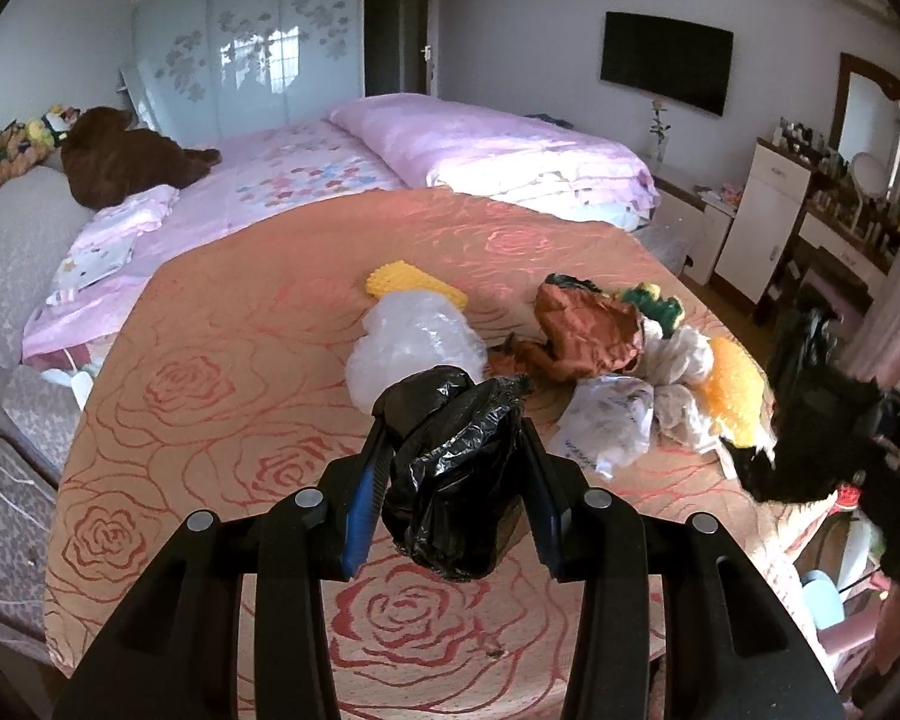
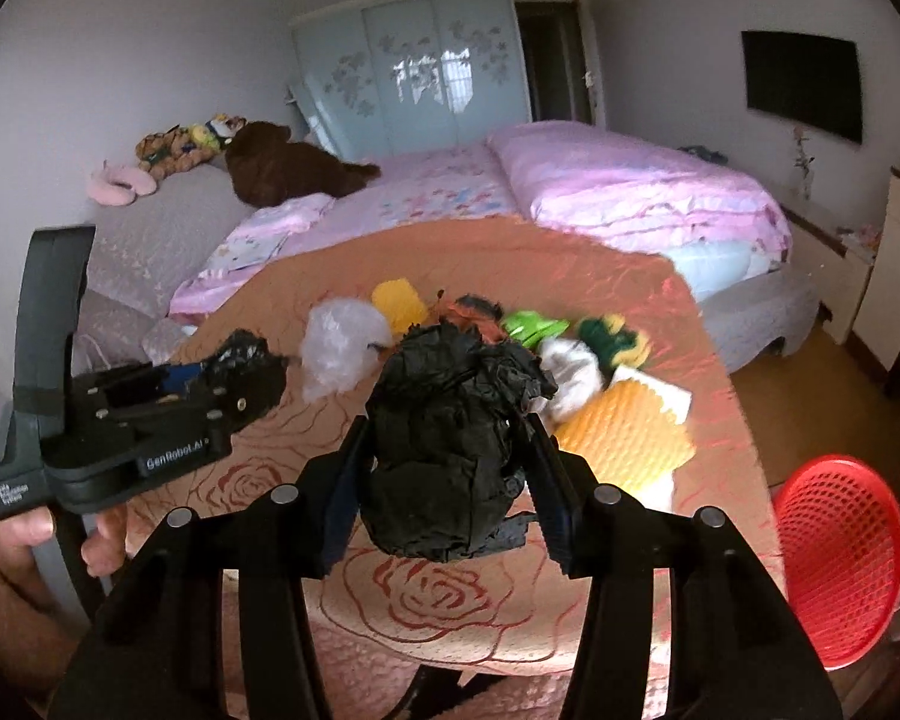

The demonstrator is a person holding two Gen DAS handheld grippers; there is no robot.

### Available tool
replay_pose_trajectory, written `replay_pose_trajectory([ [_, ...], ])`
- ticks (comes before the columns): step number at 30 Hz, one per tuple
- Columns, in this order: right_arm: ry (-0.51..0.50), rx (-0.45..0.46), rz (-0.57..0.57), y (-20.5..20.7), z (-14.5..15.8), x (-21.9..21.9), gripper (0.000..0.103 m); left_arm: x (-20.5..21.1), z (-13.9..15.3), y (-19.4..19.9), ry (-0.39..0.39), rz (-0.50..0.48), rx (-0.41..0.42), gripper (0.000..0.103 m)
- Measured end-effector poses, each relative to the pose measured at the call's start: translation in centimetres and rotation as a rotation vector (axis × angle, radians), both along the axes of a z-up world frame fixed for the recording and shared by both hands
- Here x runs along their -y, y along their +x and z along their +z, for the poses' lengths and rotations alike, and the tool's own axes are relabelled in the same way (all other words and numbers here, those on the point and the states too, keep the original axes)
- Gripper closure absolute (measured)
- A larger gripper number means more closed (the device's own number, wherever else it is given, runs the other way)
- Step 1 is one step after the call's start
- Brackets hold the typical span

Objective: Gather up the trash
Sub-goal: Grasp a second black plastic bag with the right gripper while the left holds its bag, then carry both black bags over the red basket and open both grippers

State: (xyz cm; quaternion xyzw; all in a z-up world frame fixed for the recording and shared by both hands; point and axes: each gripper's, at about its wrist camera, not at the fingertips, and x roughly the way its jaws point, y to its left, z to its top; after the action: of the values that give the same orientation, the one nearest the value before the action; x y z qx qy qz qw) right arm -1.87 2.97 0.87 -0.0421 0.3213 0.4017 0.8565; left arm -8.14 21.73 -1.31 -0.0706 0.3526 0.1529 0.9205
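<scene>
My left gripper [image 1: 450, 426] is shut on a crumpled black plastic bag [image 1: 456, 474] and holds it above the orange rose-patterned table [image 1: 210, 420]. My right gripper [image 2: 447, 426] is shut on a wad of black crumpled paper [image 2: 450, 438], also above the table. The left gripper with its bag also shows at the left of the right wrist view [image 2: 252, 360]. Loose trash lies on the table: a clear plastic bag [image 1: 414, 342], a yellow sponge [image 1: 414, 282], brown paper [image 1: 588, 330], white wrappers [image 1: 612, 420], an orange foam net [image 1: 735, 390].
A red mesh basket [image 2: 840, 558] stands low at the right beside the table. A bed with a pink quilt [image 1: 492, 144] lies behind the table. A white dresser [image 1: 762, 210] stands at the right, plush toys [image 1: 132, 156] at the bed's left.
</scene>
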Motion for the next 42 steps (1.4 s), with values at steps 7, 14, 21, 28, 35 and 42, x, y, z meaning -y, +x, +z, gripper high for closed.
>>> replay_pose_trajectory([
  [7, 0.029, 0.017, -0.06, 1.0, 1.4, 2.1, 0.054, 1.1, 0.5, 0.6, 0.009, -0.021, 0.019, 0.063],
  [14, 0.036, 0.026, -0.142, 2.3, 1.8, 4.8, 0.054, 2.6, 1.1, 1.5, 0.004, -0.051, 0.039, 0.063],
  [21, 0.021, 0.04, -0.205, 3.1, 1.6, 6.8, 0.054, 4.5, 1.4, 2.6, 0.008, -0.096, 0.049, 0.063],
  [28, 0.006, 0.05, -0.302, 4.2, 1.4, 9.9, 0.054, 7.1, 2.0, 4.2, 0.024, -0.161, 0.064, 0.063],
  [35, -0.019, 0.084, -0.405, 5.0, 1.4, 13.3, 0.054, 11.2, 2.2, 7.1, 0.044, -0.255, 0.073, 0.063],
  [42, -0.04, 0.083, -0.506, 5.9, 0.3, 17.4, 0.054, 15.6, 2.4, 10.1, 0.036, -0.366, 0.063, 0.063],
])
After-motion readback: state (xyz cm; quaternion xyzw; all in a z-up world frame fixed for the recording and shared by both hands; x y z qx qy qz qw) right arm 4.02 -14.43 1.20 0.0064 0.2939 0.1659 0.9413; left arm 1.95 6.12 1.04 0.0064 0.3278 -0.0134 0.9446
